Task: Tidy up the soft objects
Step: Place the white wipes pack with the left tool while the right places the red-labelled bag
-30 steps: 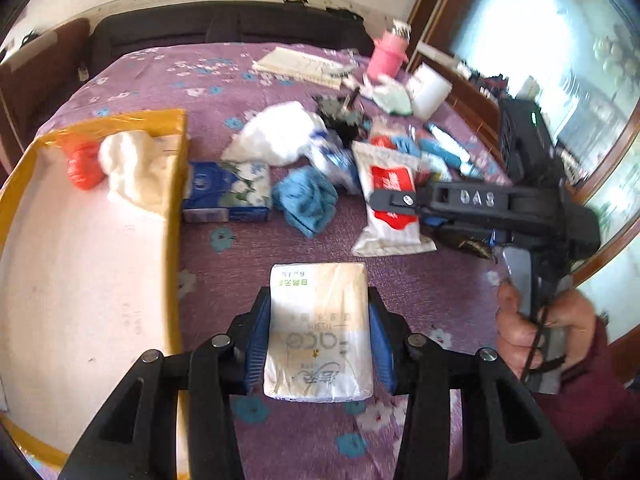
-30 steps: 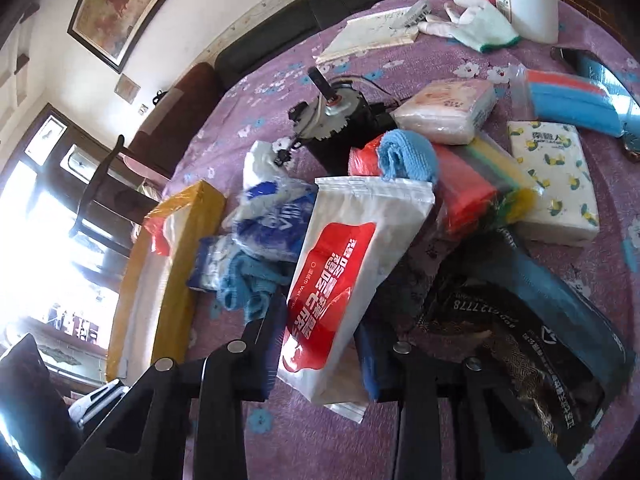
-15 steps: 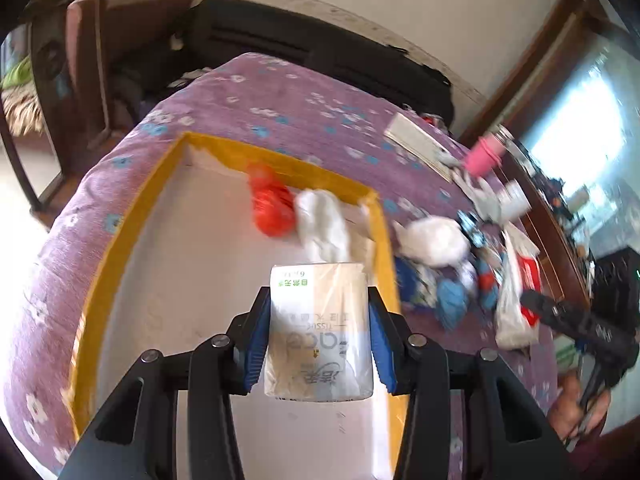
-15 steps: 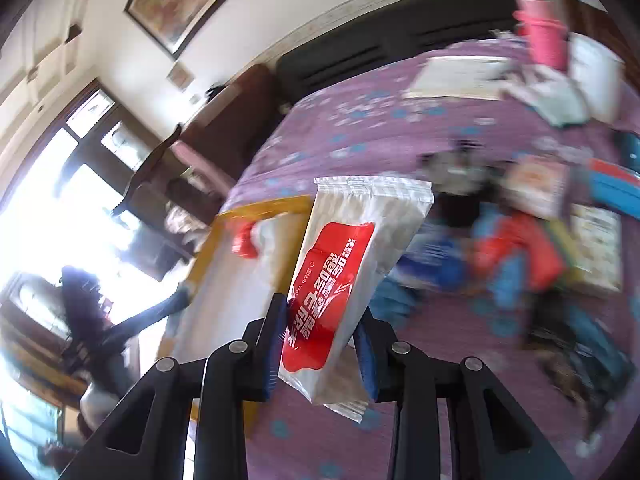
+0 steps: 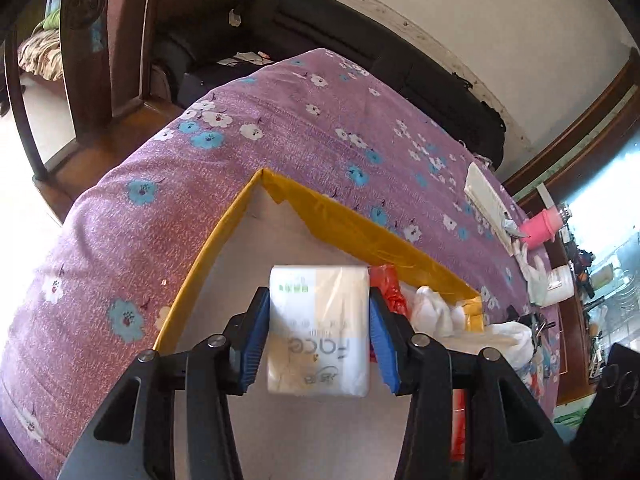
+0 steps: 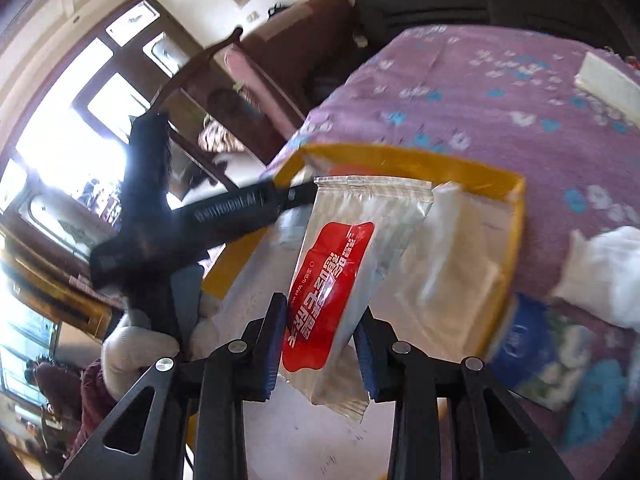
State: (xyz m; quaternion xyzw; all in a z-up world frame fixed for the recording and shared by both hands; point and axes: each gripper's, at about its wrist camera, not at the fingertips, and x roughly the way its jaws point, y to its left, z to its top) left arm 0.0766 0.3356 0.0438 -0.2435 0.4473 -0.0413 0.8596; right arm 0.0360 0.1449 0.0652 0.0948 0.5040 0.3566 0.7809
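Yellow-rimmed and shallow, the cardboard tray [image 5: 352,220] lies on the purple flowered surface [image 5: 320,128]. Above its pale floor the left gripper [image 5: 319,340] has a white soft tissue pack [image 5: 319,324] between its blue pads, its jaws opening; whether the pads press on it now I cannot tell. The right gripper [image 6: 320,344] is clamped on a clear wet-wipe pouch with a red label [image 6: 340,272], held over the same tray beside crumpled white plastic [image 6: 448,248]. A red bag [image 5: 386,284] lies in the tray's far corner.
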